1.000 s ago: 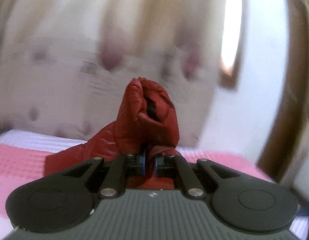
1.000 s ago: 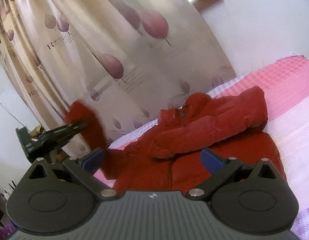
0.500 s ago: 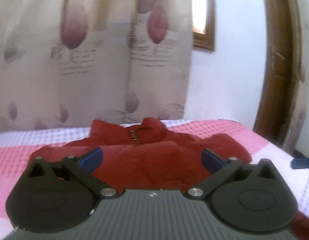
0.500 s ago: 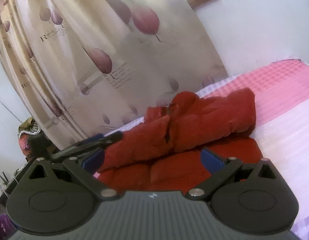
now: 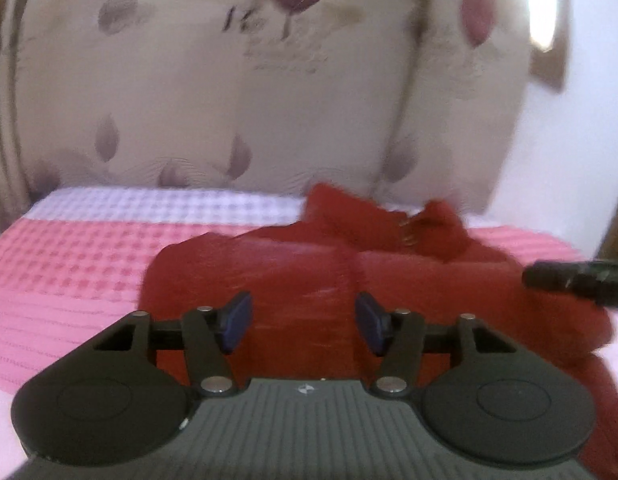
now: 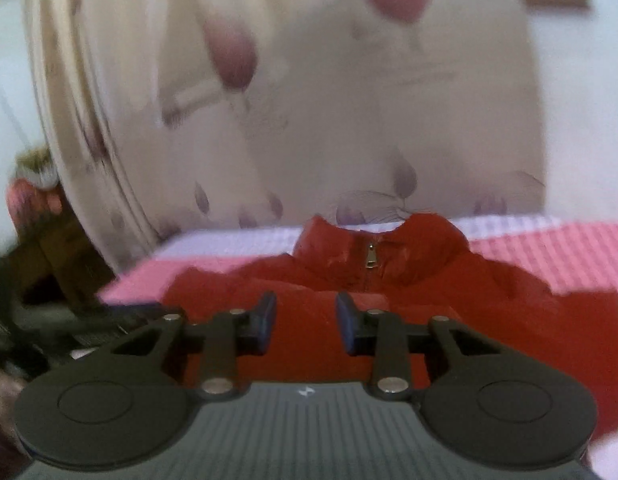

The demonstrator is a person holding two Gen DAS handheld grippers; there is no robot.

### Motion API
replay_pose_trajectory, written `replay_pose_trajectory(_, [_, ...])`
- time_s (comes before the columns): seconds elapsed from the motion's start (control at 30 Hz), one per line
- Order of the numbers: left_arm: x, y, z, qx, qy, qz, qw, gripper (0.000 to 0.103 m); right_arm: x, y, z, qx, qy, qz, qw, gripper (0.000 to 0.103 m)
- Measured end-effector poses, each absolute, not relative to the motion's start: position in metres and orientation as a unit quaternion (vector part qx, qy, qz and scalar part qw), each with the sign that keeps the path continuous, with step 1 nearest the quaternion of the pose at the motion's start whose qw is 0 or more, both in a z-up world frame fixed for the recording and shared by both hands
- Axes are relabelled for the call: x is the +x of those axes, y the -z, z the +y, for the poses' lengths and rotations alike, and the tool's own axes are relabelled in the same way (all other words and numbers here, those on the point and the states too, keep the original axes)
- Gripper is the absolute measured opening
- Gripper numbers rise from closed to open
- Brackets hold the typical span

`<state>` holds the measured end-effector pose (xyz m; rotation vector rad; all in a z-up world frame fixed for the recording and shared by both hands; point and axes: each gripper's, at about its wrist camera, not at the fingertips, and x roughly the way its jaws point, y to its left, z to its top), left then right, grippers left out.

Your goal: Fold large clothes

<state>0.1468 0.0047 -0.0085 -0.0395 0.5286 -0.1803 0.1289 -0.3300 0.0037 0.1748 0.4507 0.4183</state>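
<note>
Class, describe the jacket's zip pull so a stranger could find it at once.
Start at the pink checked bedspread, where a red padded jacket lies. At its far end the collar stands up. The zip pull hangs there, the only small metallic piece against red fabric.

The left gripper has let go of the red jacket's sleeve, now folded flat across the chest. Both grippers' jaws have narrowed; the right gripper has swung to face the collar

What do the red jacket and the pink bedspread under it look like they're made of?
Red jacket: probably slick nylon-type shell over padding, since it is glossy and puffy, with a metal-looking zipper pull. Pink bedspread: matte woven cotton-like cloth with a waffle-check texture.
</note>
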Motion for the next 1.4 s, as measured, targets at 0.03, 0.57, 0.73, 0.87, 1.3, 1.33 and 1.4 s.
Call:
replay_pose_trajectory(0.03, [0.155, 0.014, 0.007, -0.015, 0.075, 0.276, 0.958, 0.057, 0.14, 0.003, -0.322, 0.062, -0.201, 0.235, 0.949, 0.026])
replay_pose_trajectory(0.57, [0.189, 0.076, 0.026, 0.002, 0.024, 0.326, 0.945, 0.083, 0.19, 0.084, -0.315, 0.024, -0.168, 0.328, 0.929, 0.014])
replay_pose_trajectory(0.73, [0.19, 0.07, 0.02, 0.032, 0.002, 0.328, 0.944, 0.088, 0.194, 0.083, -0.31, 0.004, -0.16, 0.322, 0.933, 0.014])
replay_pose_trajectory(0.87, [0.162, 0.049, 0.012, 0.078, -0.004, 0.299, 0.951, 0.085, 0.186, 0.062, -0.317, 0.007, -0.155, 0.318, 0.935, 0.019])
replay_pose_trajectory(1.3, [0.031, 0.0, -0.013, 0.09, 0.056, 0.207, 0.973, 0.098, -0.008, 0.003, -0.334, 0.0, -0.105, 0.226, 0.968, 0.092])
replay_pose_trajectory(1.33, [0.018, -0.001, -0.013, 0.083, 0.065, 0.2, 0.974, 0.099, -0.013, 0.005, -0.332, -0.009, -0.092, 0.238, 0.967, 0.092])
replay_pose_trajectory(1.4, [-0.007, -0.003, -0.01, 0.076, 0.079, 0.185, 0.977, 0.101, -0.024, 0.01, -0.331, -0.017, -0.06, 0.256, 0.965, 0.092])
